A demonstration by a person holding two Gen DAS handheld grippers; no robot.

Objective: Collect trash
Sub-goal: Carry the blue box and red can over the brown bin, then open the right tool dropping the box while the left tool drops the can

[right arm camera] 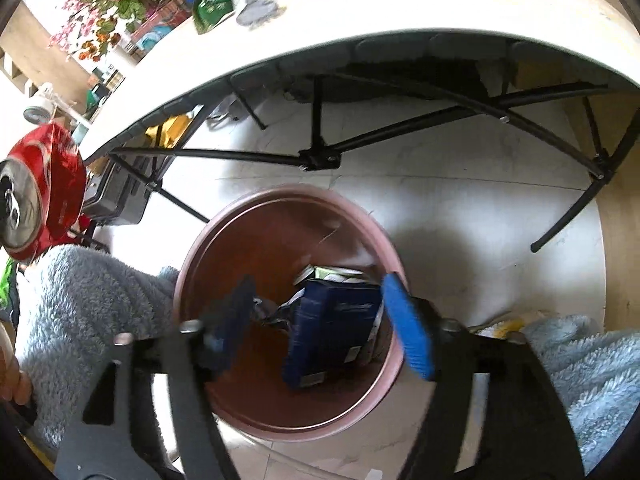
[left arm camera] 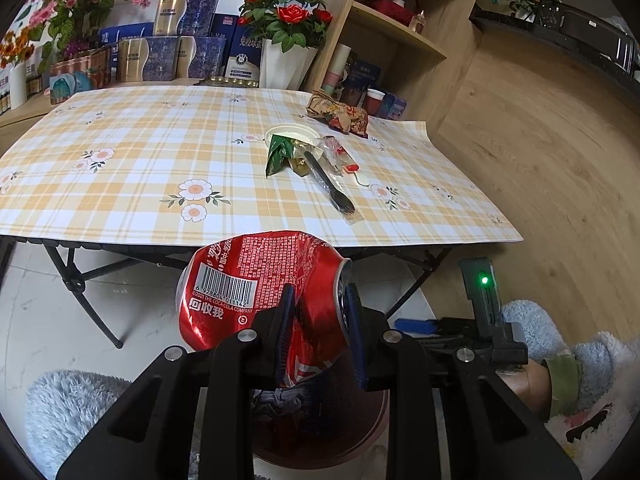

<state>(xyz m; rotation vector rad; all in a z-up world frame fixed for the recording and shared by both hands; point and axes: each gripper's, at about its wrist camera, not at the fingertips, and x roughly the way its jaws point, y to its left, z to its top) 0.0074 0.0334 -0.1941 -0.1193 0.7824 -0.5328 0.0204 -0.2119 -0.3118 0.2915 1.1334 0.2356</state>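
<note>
Left-wrist view: the left gripper (left arm camera: 320,320) is clamped on a crushed red can (left arm camera: 256,288), its blue pads pressing the dented wall close to the can's top end, at the right of the can. The can hangs in the air in front of the near edge of the table (left arm camera: 160,152), above the brown bin (left arm camera: 320,432) that shows below the jaws.

Right-wrist view: the right gripper (right arm camera: 326,328) stands wide with nothing between its pads, directly over the mouth of the bin (right arm camera: 224,236). A blue box (right arm camera: 332,332) and other wrappers lie inside the bin. The can (right arm camera: 44,188) appears at the far left edge, beside a fleecy sleeve (right arm camera: 80,304).

Remaining litter on the table, toward its far right: a green wrapper (left arm camera: 280,152), a black fork (left arm camera: 328,184), a white lid (left arm camera: 292,134), clear plastic wrap (left arm camera: 336,152) and a crumpled paper bag (left arm camera: 338,114).

Handling, as judged: the can is probably empty, so light; its thin metal yields further under pressure, and the smooth printed skin can slide in the pads. The folds left by crushing give the pads a firm bite, so the present hold across a crease looks sound. Sharp creases may snag. The wrappers are limp and best pinched at a bunched fold; the fork is stiff and thin, best taken across its handle.
</note>
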